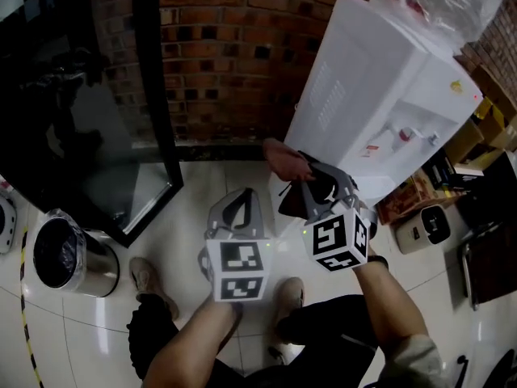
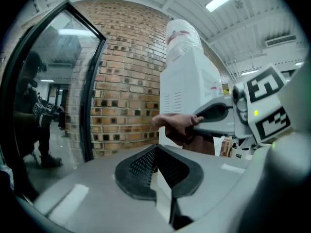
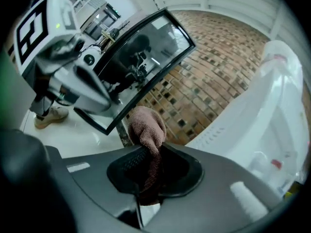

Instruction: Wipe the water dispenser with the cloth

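Near the side edge of the water dispenser [image 1: 380, 95], right tongs [image 3: 147, 152] clamp cloth [image 3: 147, 125].

Grey plastic left gripper [image 1: 239, 207], right gripper [image 1: 313, 186]; black ribbed pads [image 2: 140, 171]; white black-marked cubes [image 1: 237, 270]; black trousers [image 1: 327, 338]; beige shoes [image 1: 146, 280]; pale sleeve [image 1: 414, 360].

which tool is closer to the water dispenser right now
Right. The right tool, gripping the cloth, is beside the side panel of the water dispenser; the left tool hangs farther back, to its left.
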`<action>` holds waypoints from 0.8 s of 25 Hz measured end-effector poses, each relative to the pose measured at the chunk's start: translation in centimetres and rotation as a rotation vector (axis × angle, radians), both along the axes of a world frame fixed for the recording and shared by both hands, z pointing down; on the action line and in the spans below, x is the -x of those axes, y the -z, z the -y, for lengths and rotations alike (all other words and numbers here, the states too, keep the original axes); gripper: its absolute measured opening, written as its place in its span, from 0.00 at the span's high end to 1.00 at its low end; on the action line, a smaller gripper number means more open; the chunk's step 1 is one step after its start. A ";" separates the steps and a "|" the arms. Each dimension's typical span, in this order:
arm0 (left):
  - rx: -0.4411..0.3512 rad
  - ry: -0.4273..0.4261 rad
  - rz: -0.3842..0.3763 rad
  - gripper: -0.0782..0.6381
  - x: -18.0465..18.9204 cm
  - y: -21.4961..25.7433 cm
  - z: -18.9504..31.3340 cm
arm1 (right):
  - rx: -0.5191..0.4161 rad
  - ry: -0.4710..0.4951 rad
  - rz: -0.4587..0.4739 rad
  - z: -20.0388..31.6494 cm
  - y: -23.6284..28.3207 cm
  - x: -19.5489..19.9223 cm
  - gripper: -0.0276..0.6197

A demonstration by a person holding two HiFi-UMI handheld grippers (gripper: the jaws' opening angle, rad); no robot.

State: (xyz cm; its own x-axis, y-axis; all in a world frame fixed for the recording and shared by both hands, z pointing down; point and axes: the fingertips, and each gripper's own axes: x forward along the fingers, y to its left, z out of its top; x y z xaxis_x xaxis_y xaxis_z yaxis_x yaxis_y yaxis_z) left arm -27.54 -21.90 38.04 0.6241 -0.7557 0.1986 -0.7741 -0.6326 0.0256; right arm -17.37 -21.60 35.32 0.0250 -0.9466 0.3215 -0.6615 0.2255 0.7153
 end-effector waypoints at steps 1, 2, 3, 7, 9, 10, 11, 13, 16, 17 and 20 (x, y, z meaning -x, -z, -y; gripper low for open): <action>-0.014 -0.012 0.007 0.89 -0.7 0.2 -0.7 | -0.038 -0.004 0.021 -0.4 1.5 -0.2 0.86; -0.034 -0.024 0.024 0.89 -1.2 0.4 -1.4 | -0.075 -0.006 0.050 -0.9 2.9 -0.1 0.86; -0.056 -0.035 0.050 0.89 -1.4 0.6 -2.0 | -0.112 -0.007 0.087 -1.4 4.1 0.0 0.86; -0.059 -0.063 0.120 0.89 -1.9 0.2 -2.9 | -0.267 -0.034 0.176 -3.6 7.3 -1.5 0.86; -0.059 -0.073 0.141 0.89 -2.3 0.9 -2.8 | -0.320 -0.065 0.236 -4.2 7.6 -2.9 0.86; -0.090 -0.083 0.161 0.89 -2.6 2.0 -3.0 | -0.334 -0.080 0.277 -4.5 7.7 -3.5 0.86; -0.139 -0.091 0.175 0.89 -3.0 3.5 -3.1 | -0.350 -0.088 0.311 -4.7 7.9 -3.8 0.86; -0.248 -0.085 0.154 0.89 -3.8 7.3 -2.9 | -0.390 -0.086 0.329 -5.0 9.0 -4.2 0.86; -0.314 -0.064 0.080 0.89 -5.2 11.1 -2.0 | -0.444 -0.072 0.276 -5.4 10.9 -4.4 0.85; -0.320 -0.066 0.062 0.89 -5.5 12.1 -1.8 | -0.459 -0.073 0.267 -5.5 11.4 -4.2 0.85; -0.344 -0.060 -0.011 0.89 -5.4 15.5 -2.1 | -0.488 -0.057 0.240 -6.4 13.7 -2.7 0.85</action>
State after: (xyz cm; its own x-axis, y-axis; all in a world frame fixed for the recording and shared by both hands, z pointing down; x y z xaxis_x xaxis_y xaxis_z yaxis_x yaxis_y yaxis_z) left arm -22.10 -19.83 22.56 0.6698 -0.7395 -0.0680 -0.7364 -0.6496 -0.1890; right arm -14.66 -15.24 21.59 0.0601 -0.9866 -0.1516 -0.8208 -0.1353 0.5550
